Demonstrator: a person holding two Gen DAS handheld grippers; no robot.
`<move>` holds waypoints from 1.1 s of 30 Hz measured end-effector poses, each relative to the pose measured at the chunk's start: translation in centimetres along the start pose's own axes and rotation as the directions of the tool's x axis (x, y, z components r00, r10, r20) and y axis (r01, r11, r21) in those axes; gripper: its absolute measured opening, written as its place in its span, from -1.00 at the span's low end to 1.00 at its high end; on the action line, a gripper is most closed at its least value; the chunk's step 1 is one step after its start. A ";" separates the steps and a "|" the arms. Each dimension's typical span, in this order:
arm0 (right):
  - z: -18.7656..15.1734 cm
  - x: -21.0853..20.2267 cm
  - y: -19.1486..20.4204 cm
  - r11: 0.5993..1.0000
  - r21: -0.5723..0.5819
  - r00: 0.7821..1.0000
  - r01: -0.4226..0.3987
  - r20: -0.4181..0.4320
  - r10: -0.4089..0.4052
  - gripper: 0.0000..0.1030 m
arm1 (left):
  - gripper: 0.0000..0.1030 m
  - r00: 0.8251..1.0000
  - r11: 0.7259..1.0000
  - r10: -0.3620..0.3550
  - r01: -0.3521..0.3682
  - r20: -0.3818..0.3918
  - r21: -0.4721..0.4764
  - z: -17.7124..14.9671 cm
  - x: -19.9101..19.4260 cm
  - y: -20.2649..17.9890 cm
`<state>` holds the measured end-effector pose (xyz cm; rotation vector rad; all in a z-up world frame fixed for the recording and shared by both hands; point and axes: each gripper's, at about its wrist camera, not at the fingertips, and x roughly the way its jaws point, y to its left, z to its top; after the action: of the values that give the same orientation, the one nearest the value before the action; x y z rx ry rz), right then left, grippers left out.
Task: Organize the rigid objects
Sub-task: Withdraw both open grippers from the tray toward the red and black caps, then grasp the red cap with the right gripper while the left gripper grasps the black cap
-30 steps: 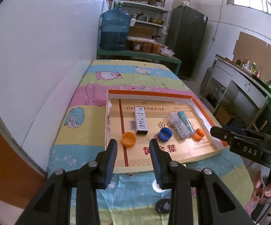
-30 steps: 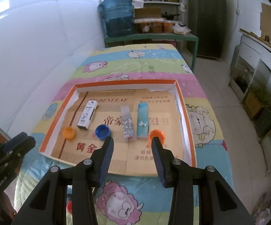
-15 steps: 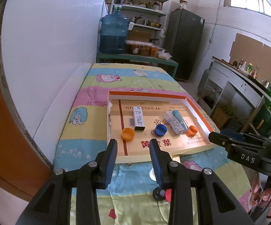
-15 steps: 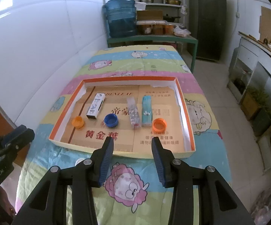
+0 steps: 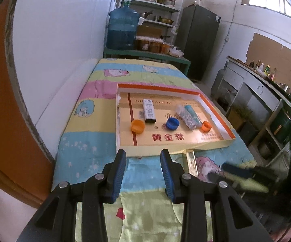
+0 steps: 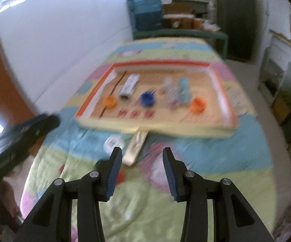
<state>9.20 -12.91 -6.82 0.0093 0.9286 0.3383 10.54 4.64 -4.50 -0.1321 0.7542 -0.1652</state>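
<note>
A: From your left wrist?
B: Your left gripper (image 5: 143, 159) hangs over the quilted counter (image 5: 81, 141), jaws wide and empty. In the cardboard tray (image 5: 216, 143) ahead lie a white box (image 5: 149, 112), a blue cap (image 5: 172, 124) and two orange caps (image 5: 137, 126).

A: And your right wrist?
B: Blurred. Your right gripper (image 6: 142, 157) is spread wide too, empty. A pale flat box (image 6: 136, 148) lies outside the tray, near its front wall.

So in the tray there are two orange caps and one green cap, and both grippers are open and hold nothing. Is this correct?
Not quite: the third cap is blue, not green, as the left wrist view shows. It lies between the two orange caps in the tray. The rest holds: the left gripper and right gripper are open and hold nothing.
</note>
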 end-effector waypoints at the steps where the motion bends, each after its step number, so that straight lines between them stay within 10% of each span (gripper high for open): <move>1: -0.4 0.5 0.3 1.000 -0.005 1.000 -0.013 -0.012 0.013 -0.16 | -0.31 1.000 1.000 0.000 0.000 -0.004 -0.001 -0.2 0.1 0.1; 22: -1.8 4.2 1.7 0.995 -0.046 0.994 -0.090 -0.060 0.088 -0.41 | -0.31 0.998 1.000 -0.008 0.007 -0.061 -0.011 -2.1 0.9 1.2; 33: -2.5 0.9 -0.2 0.999 -0.038 1.000 -0.015 0.001 0.015 -0.40 | -0.31 0.982 0.984 -0.125 0.142 -0.143 0.112 -3.7 3.2 -2.9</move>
<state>7.83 -13.14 -9.05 -0.0180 0.9213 0.3701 10.00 0.95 -8.75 -0.0560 0.8692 -0.3504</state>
